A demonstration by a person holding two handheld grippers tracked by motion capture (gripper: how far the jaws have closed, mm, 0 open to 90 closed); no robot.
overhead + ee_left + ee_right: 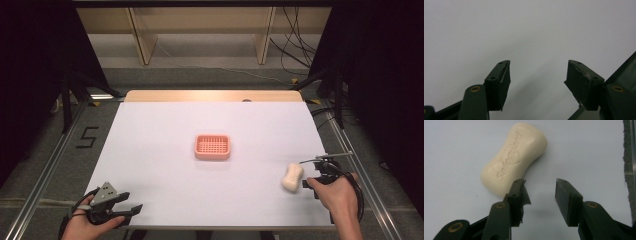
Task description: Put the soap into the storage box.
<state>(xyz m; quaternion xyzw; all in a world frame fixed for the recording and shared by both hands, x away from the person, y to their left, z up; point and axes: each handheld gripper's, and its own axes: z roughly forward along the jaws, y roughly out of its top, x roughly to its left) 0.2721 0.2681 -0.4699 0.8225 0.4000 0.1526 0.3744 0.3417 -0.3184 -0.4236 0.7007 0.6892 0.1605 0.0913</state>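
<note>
While the bar of soap (514,158) lies flat on the white table (165,165) near its right edge, your right gripper (539,192) sits just beside it with its jaws apart and nothing between them. Seen in the right gripper view, the cream bar is waisted, its stamped lettering facing up, and it lies ahead and to the left of the gap between the jaws, the left jaw overlapping its near end. Seen from the high view, the soap (292,176) rests close to your right hand (339,192). A pink soap dish (212,147) stands at the table's middle, well apart from the bar. Your left gripper (537,75) hovers over bare table at the near left corner, jaws wide apart.
</note>
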